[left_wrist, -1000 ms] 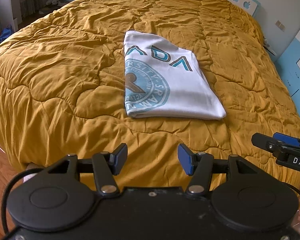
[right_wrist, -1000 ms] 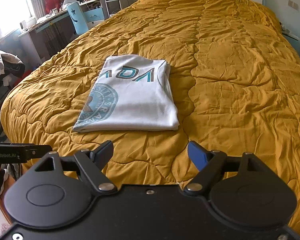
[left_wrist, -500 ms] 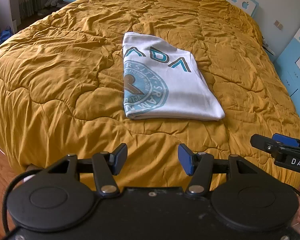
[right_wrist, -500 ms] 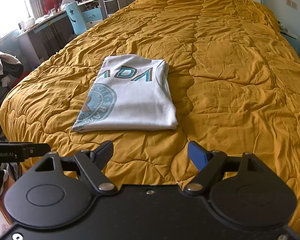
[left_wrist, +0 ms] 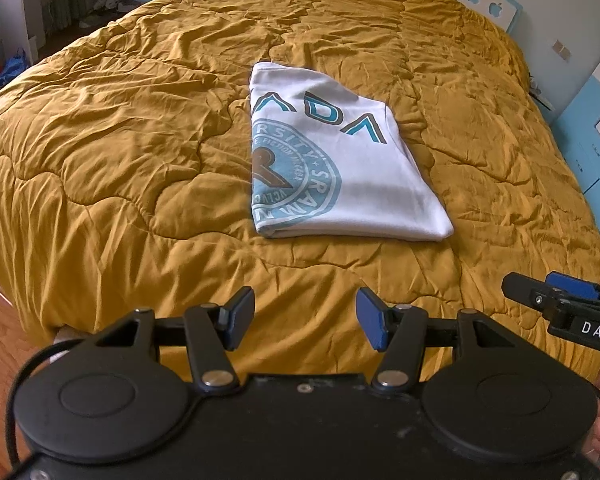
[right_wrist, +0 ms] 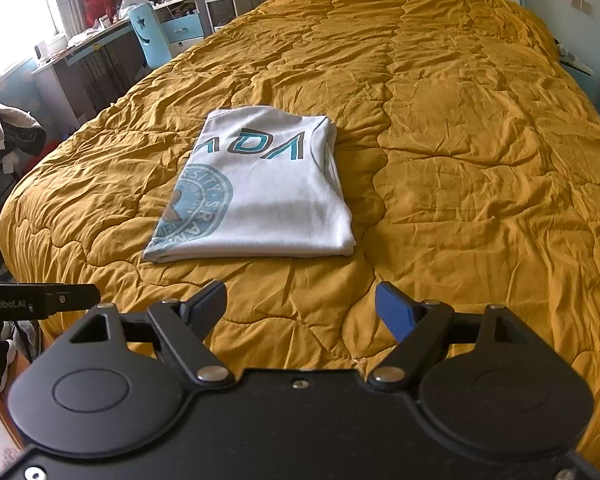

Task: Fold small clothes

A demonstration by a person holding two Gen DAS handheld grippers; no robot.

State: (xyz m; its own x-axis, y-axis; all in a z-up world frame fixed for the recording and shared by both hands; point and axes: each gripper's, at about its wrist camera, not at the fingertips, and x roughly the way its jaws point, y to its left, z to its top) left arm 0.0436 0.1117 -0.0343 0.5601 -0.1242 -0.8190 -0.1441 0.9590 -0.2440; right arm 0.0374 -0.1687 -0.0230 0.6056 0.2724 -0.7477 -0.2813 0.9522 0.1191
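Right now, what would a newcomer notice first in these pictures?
First, the white T-shirt, folded into a neat rectangle, lying on the mustard quilt that covers the bed. Next, the left gripper and the right gripper, both open and empty, near the bed's closest edge.

A folded white T-shirt with teal print lies flat on a mustard quilt covering the bed. The left tool hangs near the bed's edge, jaws apart, empty. The right tool pokes in from the right edge.
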